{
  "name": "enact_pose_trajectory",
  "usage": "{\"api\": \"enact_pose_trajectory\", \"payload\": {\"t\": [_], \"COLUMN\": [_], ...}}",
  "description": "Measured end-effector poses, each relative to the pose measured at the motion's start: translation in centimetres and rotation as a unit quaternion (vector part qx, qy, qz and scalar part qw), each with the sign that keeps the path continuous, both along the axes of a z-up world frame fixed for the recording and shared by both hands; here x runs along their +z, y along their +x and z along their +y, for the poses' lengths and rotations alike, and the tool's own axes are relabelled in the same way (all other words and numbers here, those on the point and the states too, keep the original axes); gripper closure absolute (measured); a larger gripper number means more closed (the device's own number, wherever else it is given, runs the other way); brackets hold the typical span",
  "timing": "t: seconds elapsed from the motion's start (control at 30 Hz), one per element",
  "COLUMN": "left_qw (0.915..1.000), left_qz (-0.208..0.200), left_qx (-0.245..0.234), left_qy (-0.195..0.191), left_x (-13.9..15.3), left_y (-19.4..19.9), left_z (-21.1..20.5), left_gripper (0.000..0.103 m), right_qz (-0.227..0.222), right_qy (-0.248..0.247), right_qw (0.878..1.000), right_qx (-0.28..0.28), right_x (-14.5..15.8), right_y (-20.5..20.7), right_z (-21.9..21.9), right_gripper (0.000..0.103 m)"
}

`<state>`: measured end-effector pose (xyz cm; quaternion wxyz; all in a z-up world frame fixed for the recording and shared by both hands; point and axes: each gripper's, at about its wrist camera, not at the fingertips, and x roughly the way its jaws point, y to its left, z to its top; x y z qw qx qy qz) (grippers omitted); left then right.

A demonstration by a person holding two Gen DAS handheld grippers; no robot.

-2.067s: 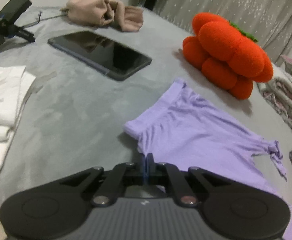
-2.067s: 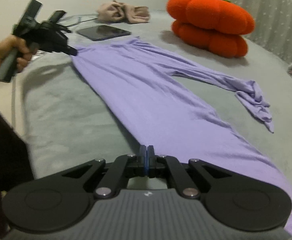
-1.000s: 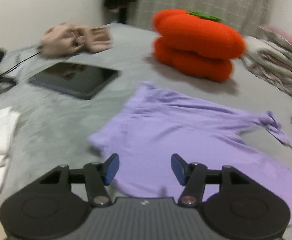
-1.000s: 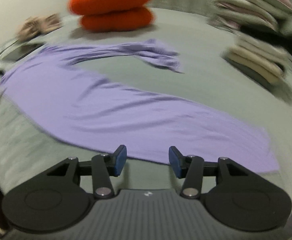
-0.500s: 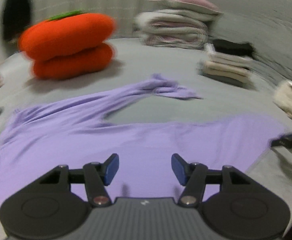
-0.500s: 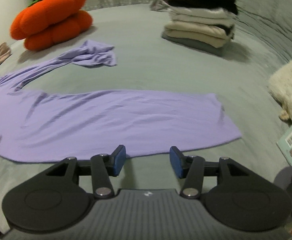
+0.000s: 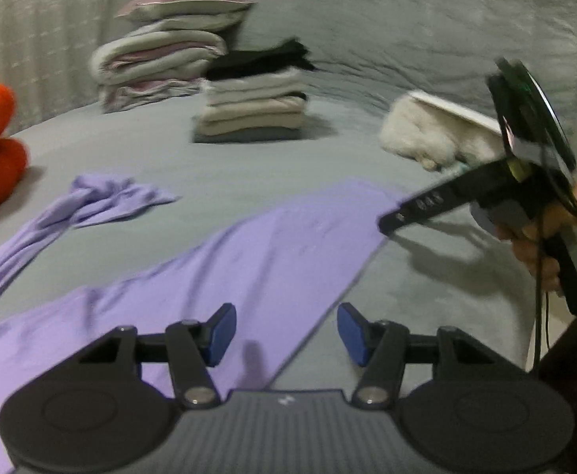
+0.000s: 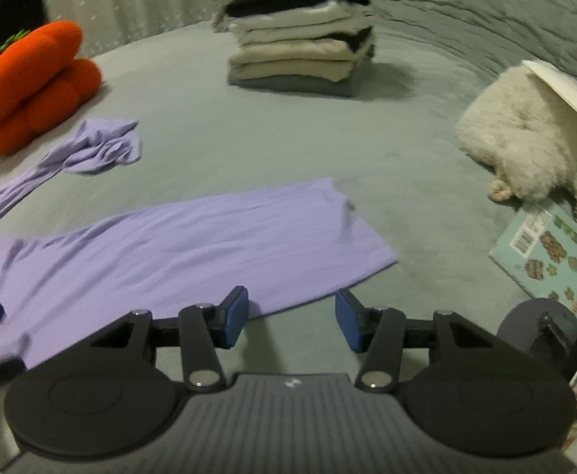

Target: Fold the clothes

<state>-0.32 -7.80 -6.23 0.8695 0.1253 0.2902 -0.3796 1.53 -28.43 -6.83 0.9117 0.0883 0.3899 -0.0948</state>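
A lilac long-sleeved garment (image 7: 225, 260) (image 8: 162, 249) lies spread flat on the grey bed, its sleeve bunched at the far left (image 8: 102, 146). My left gripper (image 7: 286, 333) is open, hovering low over the garment's near edge close to the hem. My right gripper (image 8: 291, 322) is open too, just in front of the hem's near corner (image 8: 371, 260), nothing between its fingers. In the left wrist view the right gripper (image 7: 403, 217) shows from the side, held by a hand (image 7: 545, 237), its tip by the hem's far corner.
A stack of folded clothes (image 8: 304, 51) (image 7: 252, 106) stands at the back, more folded bedding (image 7: 162, 59) behind it. An orange plush pumpkin (image 8: 31, 79) sits left. A white fluffy toy (image 8: 525, 146) and a teal booklet (image 8: 545, 252) lie right.
Both grippers were shut on the garment, then opened and let it go. Both have since swung right along the garment toward its hem end; the right gripper now appears in the left wrist view.
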Motion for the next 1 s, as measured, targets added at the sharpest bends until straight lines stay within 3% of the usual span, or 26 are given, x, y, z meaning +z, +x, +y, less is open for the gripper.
{"api": "enact_pose_trajectory", "payload": {"t": [0.2, 0.37, 0.43, 0.47, 0.5, 0.53, 0.77, 1.0], "left_qw": [0.9996, 0.9994, 0.9993, 0.9993, 0.9993, 0.9993, 0.9996, 0.9981], "left_qz": [-0.004, -0.022, -0.024, -0.025, -0.026, -0.027, -0.02, 0.006], "left_qx": [-0.012, -0.011, -0.013, -0.014, -0.015, -0.016, -0.017, -0.058], "left_qy": [0.026, 0.024, 0.024, 0.023, 0.023, 0.022, -0.007, -0.017], "left_x": [-1.7, -2.3, -2.3, -2.3, -2.3, -2.3, -1.5, -1.3], "left_y": [0.5, 0.3, 0.2, 0.2, 0.2, 0.1, 0.1, -1.1], "left_z": [-3.0, -4.2, -4.5, -4.6, -4.7, -4.8, -4.7, -4.8], "left_gripper": [0.059, 0.072, 0.083, 0.088, 0.098, 0.101, 0.102, 0.102], "right_qz": [-0.016, -0.038, -0.043, -0.044, -0.046, -0.047, -0.052, -0.043], "right_qy": [-0.004, -0.007, -0.015, -0.022, -0.028, -0.034, -0.079, -0.108], "right_qw": [1.0, 0.999, 0.998, 0.998, 0.998, 0.998, 0.995, 0.993], "right_qx": [-0.022, -0.033, -0.031, -0.028, -0.026, -0.023, -0.013, -0.015], "right_x": [-0.6, -1.1, -1.1, -1.1, -1.1, -1.0, -0.5, 0.0], "right_y": [0.2, 0.5, 0.5, 0.5, 0.5, 0.5, 0.1, -0.9], "right_z": [-0.7, -1.3, -1.3, -1.2, -1.1, -1.0, -0.6, -0.7], "right_gripper": [0.059, 0.08, 0.092, 0.095, 0.099, 0.1, 0.101, 0.101]}}
